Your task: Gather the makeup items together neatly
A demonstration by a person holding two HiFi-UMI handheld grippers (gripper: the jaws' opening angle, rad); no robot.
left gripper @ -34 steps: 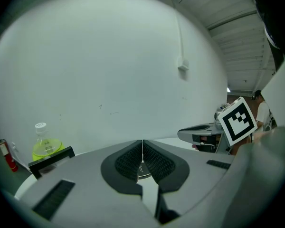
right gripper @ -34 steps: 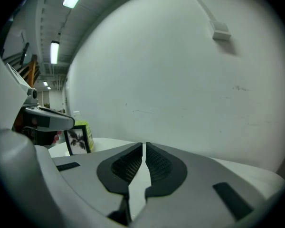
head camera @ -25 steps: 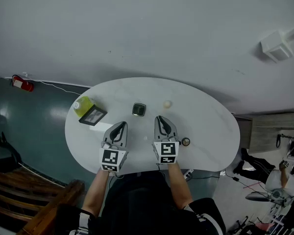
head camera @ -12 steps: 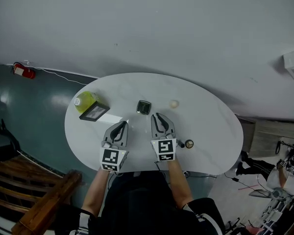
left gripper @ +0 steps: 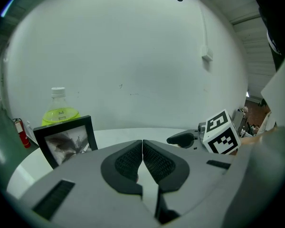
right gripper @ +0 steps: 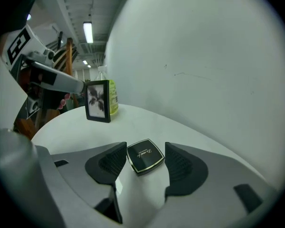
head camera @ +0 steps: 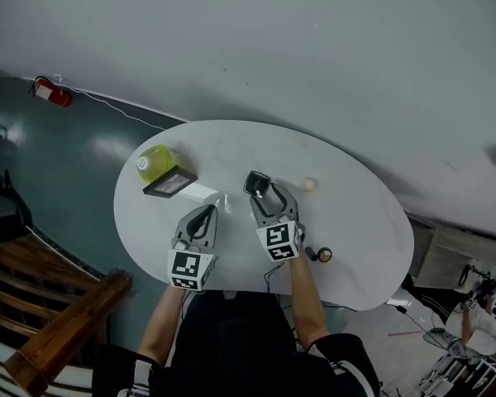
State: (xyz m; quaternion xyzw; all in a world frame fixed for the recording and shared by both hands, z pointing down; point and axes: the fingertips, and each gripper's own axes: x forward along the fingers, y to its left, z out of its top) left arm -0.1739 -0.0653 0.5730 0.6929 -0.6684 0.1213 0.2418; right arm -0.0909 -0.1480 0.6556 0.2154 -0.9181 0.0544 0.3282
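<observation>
Right fingers wide around the compact, left fingers shut on nothing.

My right gripper (head camera: pixel 267 194) has just been opening. Its fingers stand wide with the black square compact (right gripper: pixel 145 156) flat on the desk (head camera: pixel 355 222) between the tips, pads clear of it on both sides, mid-desk toward the far edge. Left gripper (left gripper: pixel 142 156) has its fingers pressed together, empty, nearer the front edge. Pale round item (head camera: pixel 310 184) lies toward the far right edge, small round pot (head camera: pixel 324 255) by the front right edge. Photo frame (head camera: pixel 169 183) and green bottle (head camera: pixel 155 162) stand at the left edge.
</observation>
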